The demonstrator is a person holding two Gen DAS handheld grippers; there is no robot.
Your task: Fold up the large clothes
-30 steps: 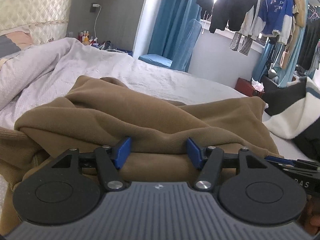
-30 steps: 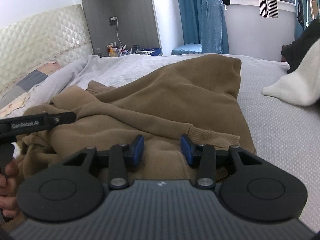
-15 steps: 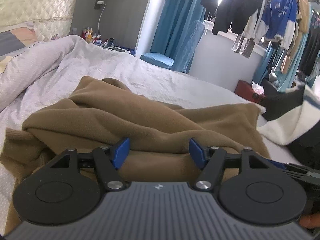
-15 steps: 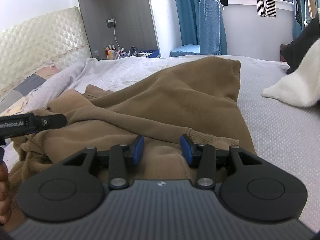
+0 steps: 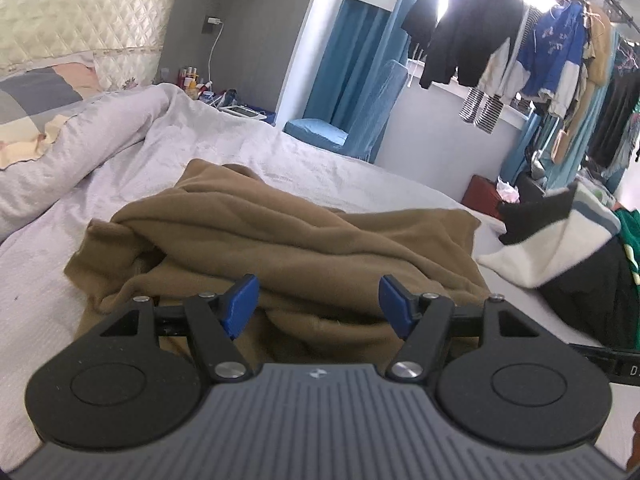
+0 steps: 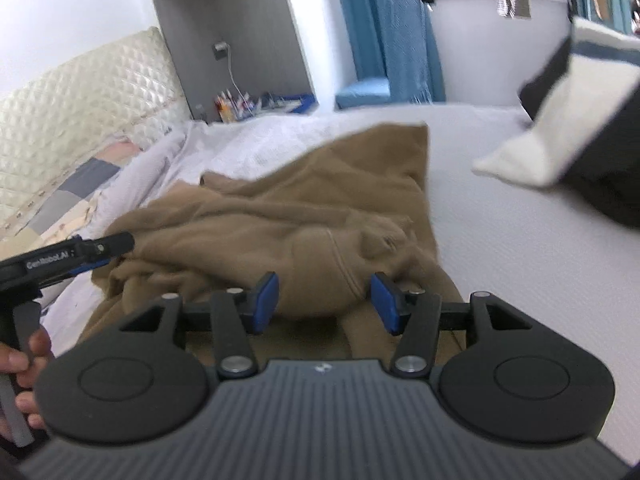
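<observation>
On the bed (image 5: 352,172), covered with a pale textured sheet, a brown sweatshirt (image 5: 288,248) lies in a loose, rumpled heap. At the far left of the left wrist view a padded cream headboard (image 5: 80,12) stands behind a patchwork pillow (image 5: 36,104) and a bunched white quilt (image 5: 92,136). Moving right, the sweatshirt is thick, soft fleece of one even tan colour, heaped in rounded folds with one layer thrown over another. In the right wrist view a curved seam (image 6: 340,264) and a small puckered patch show on its near part. Its long axis runs from the grippers away toward the far side of the bed, where one flat corner (image 6: 404,140) points at the blue curtain (image 5: 356,60).

The left gripper (image 5: 318,300) hovers at the near edge of the heap with its blue pads spread wide; cloth lies below and between them, but the pads press on nothing. The right gripper (image 6: 324,300) has just been opening; its pads stand apart on either side of a fold and do not pinch it. In the right wrist view, a hand (image 6: 24,364) at the left edge grasps the other tool's handle.

Farther right lies a black-and-white garment (image 5: 560,248), near the sweatshirt but apart from it, and above it clothes (image 5: 500,40) hang on a rail before the bright window.
</observation>
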